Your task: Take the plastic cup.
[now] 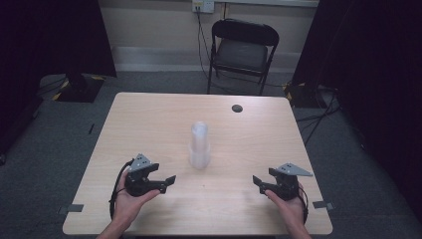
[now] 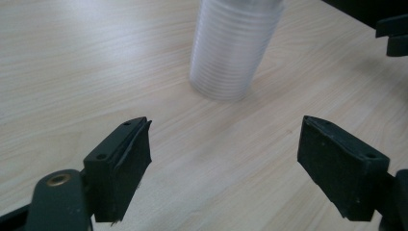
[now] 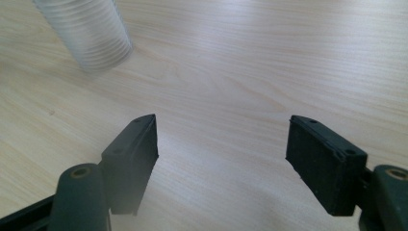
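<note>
Wooden table, stacked cups between spread tongs.

A black folding chair stands beyond the wooden table

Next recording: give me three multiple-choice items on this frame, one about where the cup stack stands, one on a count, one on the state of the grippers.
1. Where does the stack of clear cups stand?
A. near the table's middle
B. on the chair
C. at the table's far left corner

2. How many folding chairs stand beyond the table?
A. none
B. one
C. three

3. How do the jaws of the left gripper and right gripper stand?
A. both open
B. both shut
C. both clamped on the cups

Key: A, the stack stands upright mid-table, between the grippers; B, a single black chair; A, both gripper views show wide empty gaps.
</note>
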Tool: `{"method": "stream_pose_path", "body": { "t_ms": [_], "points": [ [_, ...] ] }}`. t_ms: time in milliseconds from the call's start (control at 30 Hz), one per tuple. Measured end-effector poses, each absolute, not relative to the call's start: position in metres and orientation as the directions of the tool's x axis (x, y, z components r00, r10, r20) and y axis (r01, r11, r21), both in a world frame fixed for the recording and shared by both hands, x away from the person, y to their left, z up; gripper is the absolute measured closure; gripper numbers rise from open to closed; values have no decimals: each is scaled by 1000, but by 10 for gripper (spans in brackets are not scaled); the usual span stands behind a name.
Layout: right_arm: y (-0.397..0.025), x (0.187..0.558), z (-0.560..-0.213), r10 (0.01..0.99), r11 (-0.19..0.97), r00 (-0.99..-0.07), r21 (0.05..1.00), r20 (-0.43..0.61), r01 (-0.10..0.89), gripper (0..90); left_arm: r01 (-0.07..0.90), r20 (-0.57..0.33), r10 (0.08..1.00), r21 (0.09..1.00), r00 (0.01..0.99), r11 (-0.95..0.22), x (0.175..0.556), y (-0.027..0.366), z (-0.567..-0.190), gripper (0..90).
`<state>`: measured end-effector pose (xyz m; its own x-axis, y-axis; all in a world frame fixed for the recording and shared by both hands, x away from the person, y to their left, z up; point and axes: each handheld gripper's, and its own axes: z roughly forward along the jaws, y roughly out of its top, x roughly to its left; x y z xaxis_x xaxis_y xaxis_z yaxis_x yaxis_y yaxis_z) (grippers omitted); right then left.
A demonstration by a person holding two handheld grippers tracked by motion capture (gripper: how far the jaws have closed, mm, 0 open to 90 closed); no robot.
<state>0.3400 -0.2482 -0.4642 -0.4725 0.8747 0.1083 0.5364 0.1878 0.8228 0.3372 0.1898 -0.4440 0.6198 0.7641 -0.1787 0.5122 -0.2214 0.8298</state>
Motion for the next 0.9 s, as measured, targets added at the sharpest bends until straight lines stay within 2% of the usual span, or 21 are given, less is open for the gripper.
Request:
{"method": "stream_pose_path", "body": {
  "t_ms": [433,533,767,900],
  "points": [
    [-246,339,-465,877,187,-467,819,109,542,266,465,-167,751,861,639,-205,346,185,-424,192],
    [-246,338,-464,877,186,-468,821,109,539,264,462,-162,737,859,656,-222,349,183,-421,243],
    [-247,335,-464,875,189,-471,822,107,538,263,459,-166,705,853,689,-247,360,170,-417,187],
    [-247,336,-464,877,186,-468,821,109,540,264,468,-183,690,848,700,-250,365,161,-414,220]
  ]
}}
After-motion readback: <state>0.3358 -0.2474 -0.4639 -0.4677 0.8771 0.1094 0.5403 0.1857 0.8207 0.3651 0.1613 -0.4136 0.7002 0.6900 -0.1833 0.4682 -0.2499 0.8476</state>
